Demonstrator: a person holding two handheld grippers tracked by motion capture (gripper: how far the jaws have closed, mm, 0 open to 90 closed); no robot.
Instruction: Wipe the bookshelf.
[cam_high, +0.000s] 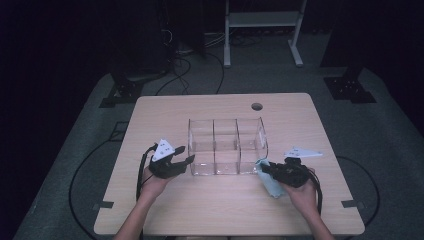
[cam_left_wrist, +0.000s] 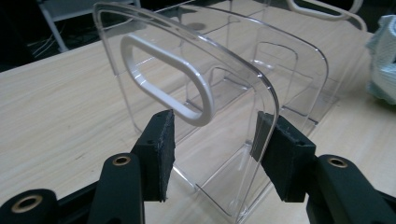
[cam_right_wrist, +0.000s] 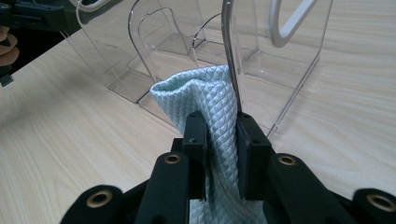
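- My left claw is clamped across the near end wall of the clear organizer; in the left gripper view one pad sits under the white handle slot and the other presses the wall's curved edge.
- My right claw is closed on a pale blue cloth, which bunches up between the pads and rises against the organizer's other end wall.
- The organizer is the landmark: it stands upright near the middle of the table, three compartments in a row, all bare as far as I can see.
- From the high view, my left claw is at the organizer's left front corner and my right claw at its right front corner, with the cloth trailing from that corner toward me.
- I judge the work to be wiping the organizer: one claw steadies it, the other brings the cloth to it.
- Done so far, by how things lie: the organizer is braced, the cloth is gripped and touching the right end wall.
- Left, as I judge it: rubbing that wall, then the dividers, the compartments and the left wall. I cannot tell whether any surface is already clean; the plastic shows no marks either way.
- Beyond the organizer, the table has a round cable hole near its far edge.
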